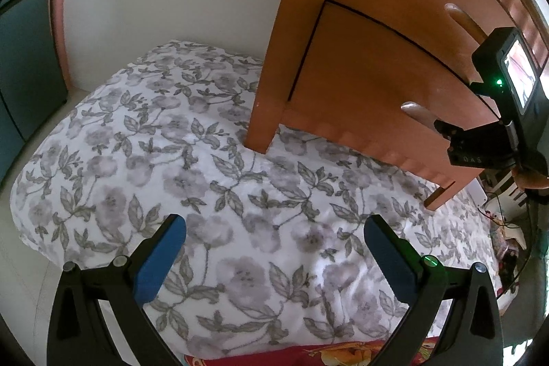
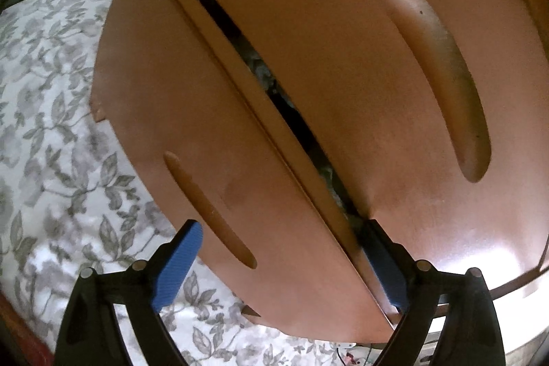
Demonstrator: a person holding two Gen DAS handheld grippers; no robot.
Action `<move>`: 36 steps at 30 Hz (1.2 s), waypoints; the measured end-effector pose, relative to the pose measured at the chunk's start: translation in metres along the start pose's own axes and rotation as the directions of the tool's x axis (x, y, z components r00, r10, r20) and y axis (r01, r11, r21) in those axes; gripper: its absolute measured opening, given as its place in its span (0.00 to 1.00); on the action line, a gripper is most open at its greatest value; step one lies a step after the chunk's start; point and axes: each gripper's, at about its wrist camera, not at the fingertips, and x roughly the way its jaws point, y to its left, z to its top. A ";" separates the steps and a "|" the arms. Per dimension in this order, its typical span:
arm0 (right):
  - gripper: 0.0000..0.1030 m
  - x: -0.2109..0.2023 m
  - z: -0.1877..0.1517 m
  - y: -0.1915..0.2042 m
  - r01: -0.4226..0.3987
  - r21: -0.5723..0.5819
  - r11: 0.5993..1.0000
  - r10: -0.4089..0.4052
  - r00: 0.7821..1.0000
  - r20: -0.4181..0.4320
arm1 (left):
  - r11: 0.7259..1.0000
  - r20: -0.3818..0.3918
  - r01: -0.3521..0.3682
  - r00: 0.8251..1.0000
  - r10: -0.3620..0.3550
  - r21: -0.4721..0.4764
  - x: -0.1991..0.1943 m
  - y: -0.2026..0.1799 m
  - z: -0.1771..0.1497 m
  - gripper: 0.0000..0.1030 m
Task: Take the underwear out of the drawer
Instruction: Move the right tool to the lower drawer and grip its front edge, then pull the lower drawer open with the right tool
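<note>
Blue-padded right gripper (image 2: 279, 258): jaws spread, straddling the lower drawer (image 2: 192, 139) front edge and its handle (image 2: 209, 211); the pads are not seen pressing on anything. Ahead of the right-hand pad, that drawer stands slightly ajar; crumpled fabric (image 2: 262, 72) shows in the gap, underwear unconfirmed. Left gripper (image 1: 274, 259): jaws released, empty, over the floral bedspread (image 1: 154, 143), wooden cabinet (image 1: 377, 40) beyond.

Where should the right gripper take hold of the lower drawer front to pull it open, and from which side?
Grip the drawer front's top edge from above: the dark gap there admits one finger behind it, the other in front. The handle is an alternative, but shallower.
</note>
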 end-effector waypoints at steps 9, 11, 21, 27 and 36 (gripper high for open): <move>0.92 -0.016 -0.004 -0.009 -0.083 -0.045 0.996 0.083 0.996 -0.015 | 1.000 -0.002 0.011 1.000 -0.011 -0.006 -0.002 0.001 0.000 1.00; 0.92 -0.021 -0.003 -0.013 -0.106 -0.047 0.993 0.105 0.994 -0.021 | 1.000 0.002 0.011 1.000 -0.011 -0.007 -0.003 0.001 0.000 1.00; 0.83 -0.019 0.004 -0.011 -0.098 -0.087 0.991 0.096 0.995 -0.025 | 1.000 -0.002 0.009 1.000 -0.009 -0.020 -0.001 0.006 0.000 1.00; 0.80 -0.010 0.007 0.003 -0.056 -0.171 0.984 0.052 0.998 -0.031 | 1.000 -0.009 0.012 1.000 -0.012 -0.023 0.000 0.007 0.000 1.00; 0.74 -0.004 0.009 0.005 -0.010 -0.157 0.988 0.006 1.000 -0.026 | 0.999 -0.008 0.011 1.000 -0.011 -0.030 0.000 0.008 -0.001 1.00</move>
